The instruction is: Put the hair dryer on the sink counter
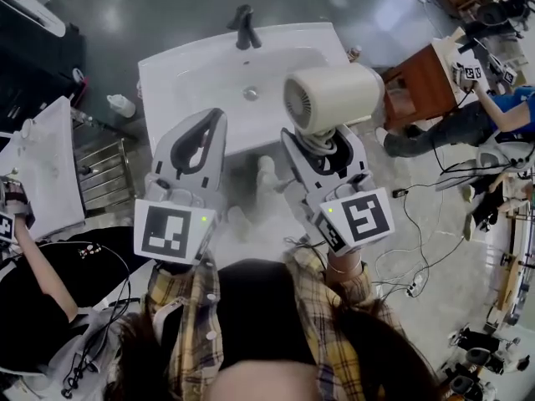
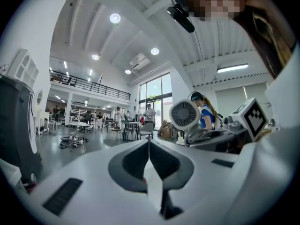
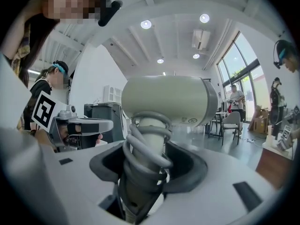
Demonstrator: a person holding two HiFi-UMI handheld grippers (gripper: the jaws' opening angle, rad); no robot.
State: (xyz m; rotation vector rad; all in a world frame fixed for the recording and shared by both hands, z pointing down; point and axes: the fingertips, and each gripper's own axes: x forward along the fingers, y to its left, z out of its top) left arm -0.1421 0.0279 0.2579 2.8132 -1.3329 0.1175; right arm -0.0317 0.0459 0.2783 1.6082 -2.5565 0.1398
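hair dryer (image 1: pixel 334 97): a smooth cream plastic body with a short round barrel and a circular finned grille (image 1: pixel 298 103) is held aloft, handle down. In the head view it is seen over the front right corner of the sink counter.
cord (image 3: pixel 145 139): grey rubbery loops are wound in coils round the handle.
right gripper (image 3: pixel 145 172): the white jaws with dark grey pads are clamped on the cord-wrapped handle.
left gripper (image 2: pixel 150 146): the jaws are closed tip to tip with nothing between them. It is held just beside the right one.
sink counter (image 1: pixel 167 73): a white, glossy rectangular slab is seen, with a rounded basin (image 1: pixel 219 82) sunk into it.
drain (image 1: pixel 251 93): a small metal disc is set in the basin.
faucet (image 1: pixel 244 27): a dark, curved fitting is mounted at the far edge.
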